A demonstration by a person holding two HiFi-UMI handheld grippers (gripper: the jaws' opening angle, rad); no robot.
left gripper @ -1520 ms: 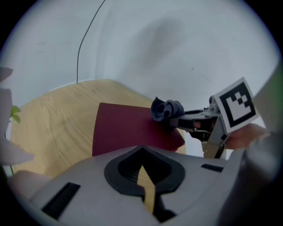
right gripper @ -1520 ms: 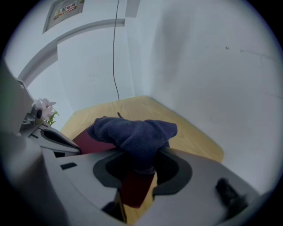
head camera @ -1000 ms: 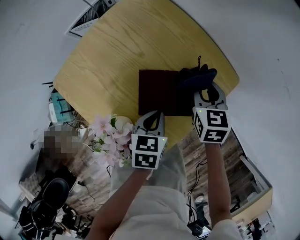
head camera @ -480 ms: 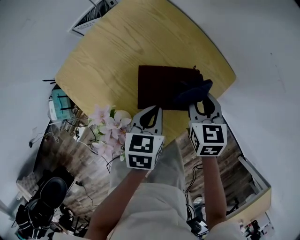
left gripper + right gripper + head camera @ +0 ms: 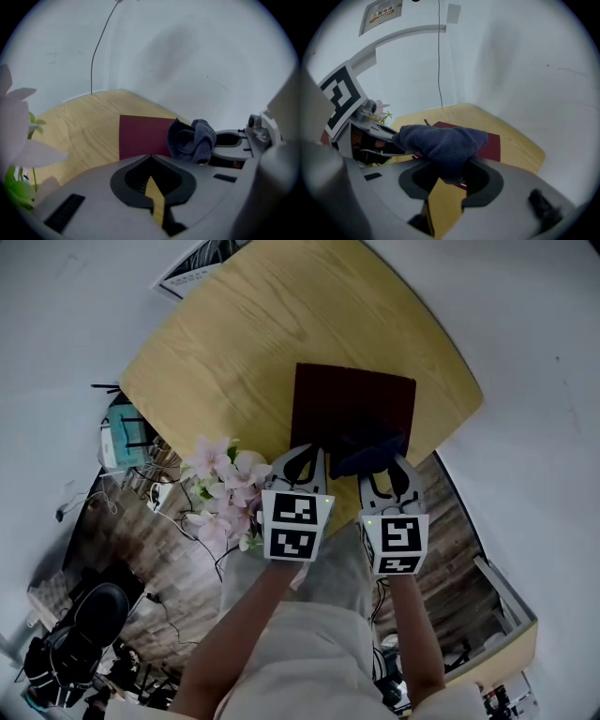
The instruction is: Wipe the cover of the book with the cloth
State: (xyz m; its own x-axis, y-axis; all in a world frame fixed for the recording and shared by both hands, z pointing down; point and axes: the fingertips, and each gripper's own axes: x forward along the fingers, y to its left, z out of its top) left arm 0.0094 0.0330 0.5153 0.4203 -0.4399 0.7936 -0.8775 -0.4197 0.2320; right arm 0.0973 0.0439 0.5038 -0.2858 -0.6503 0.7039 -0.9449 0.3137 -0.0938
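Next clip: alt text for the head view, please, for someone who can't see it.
Seen from above, the right gripper holds a dark blue cloth on the near edge of a dark red book on a wooden table. The left gripper, fingers shut, sits at the book's near left corner.

Closed maroon book (image 5: pixel 352 404) flat on the wooden table (image 5: pixel 234 343), bunched dark-blue cloth (image 5: pixel 367 450) on its near edge.

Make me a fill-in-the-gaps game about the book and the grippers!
The right gripper holds a blue ____. The book is dark ____. The jaws of the left gripper are ____. Pink ____ bloom left of that gripper.
Missing words: cloth, red, shut, flowers.
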